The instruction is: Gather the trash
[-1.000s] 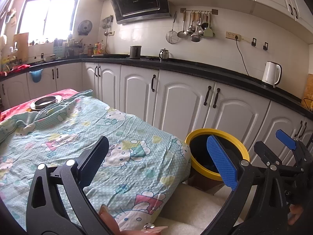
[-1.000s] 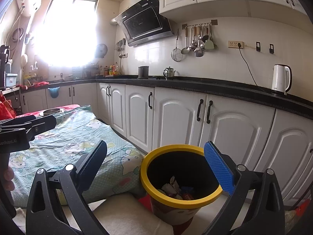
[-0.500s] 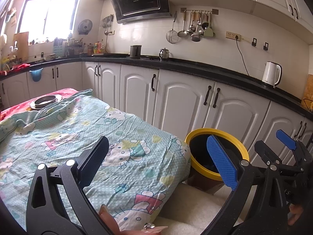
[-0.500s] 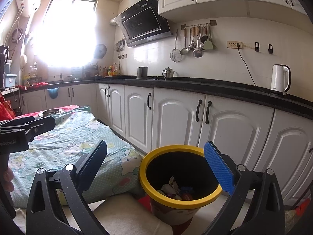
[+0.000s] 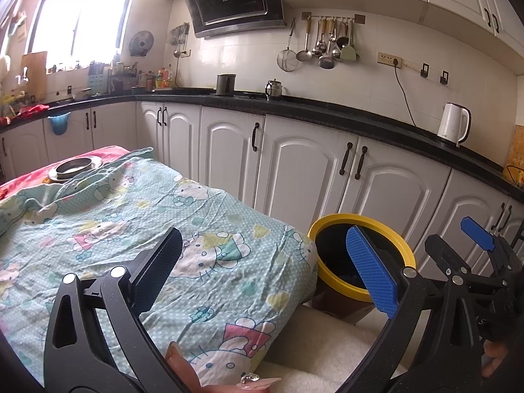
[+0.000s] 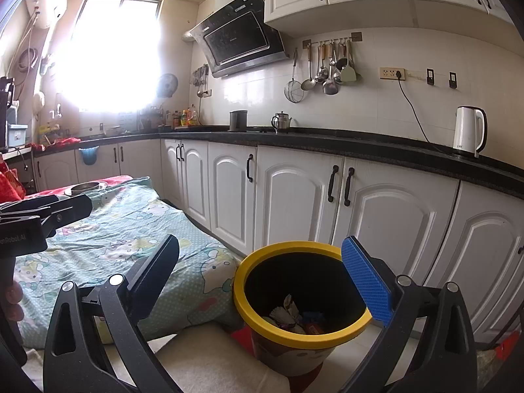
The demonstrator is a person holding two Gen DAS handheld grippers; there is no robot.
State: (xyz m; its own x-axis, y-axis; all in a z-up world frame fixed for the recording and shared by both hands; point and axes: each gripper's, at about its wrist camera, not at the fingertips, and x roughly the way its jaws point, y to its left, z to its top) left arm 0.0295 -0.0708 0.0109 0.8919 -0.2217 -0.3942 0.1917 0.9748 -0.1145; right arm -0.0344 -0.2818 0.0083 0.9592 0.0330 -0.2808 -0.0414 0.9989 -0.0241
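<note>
A yellow-rimmed bin (image 6: 299, 324) stands on the floor by the cloth-covered table's corner, with wrappers and scraps (image 6: 291, 311) at its bottom. My right gripper (image 6: 260, 278) hangs open and empty above the bin's mouth. In the left wrist view the bin (image 5: 330, 226) shows at the right, beyond the table corner. My left gripper (image 5: 265, 271) is open and empty over the near end of the table. The right gripper (image 5: 458, 242) appears at the far right there. The left gripper (image 6: 62, 211) shows at the left edge of the right wrist view.
A cartoon-cat cloth (image 5: 131, 216) covers the table, with a metal dish (image 5: 75, 167) at its far end. White cabinets (image 6: 294, 203) under a black counter run behind the bin. A white kettle (image 6: 468, 131) stands on the counter. A pale mat (image 6: 213, 360) lies beneath the bin.
</note>
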